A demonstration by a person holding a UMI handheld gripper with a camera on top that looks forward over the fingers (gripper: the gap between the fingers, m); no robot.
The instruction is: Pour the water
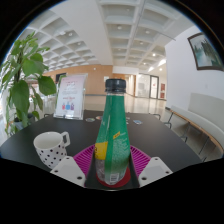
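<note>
A green plastic bottle point(115, 135) with a green cap and a yellow label stands upright between my fingers. My gripper point(113, 172) is shut on its lower part, with the pink pads point(84, 158) pressing on both sides. A white cup with black dots point(50, 148) stands on the dark round table point(160, 135), just left of the left finger and apart from the bottle. The bottle's base is hidden behind the gripper.
A leafy green plant point(22, 85) rises at the left of the table. A poster stand point(70, 98) is beyond the table. A pale bench point(200, 120) runs along the right wall. A long hallway opens behind.
</note>
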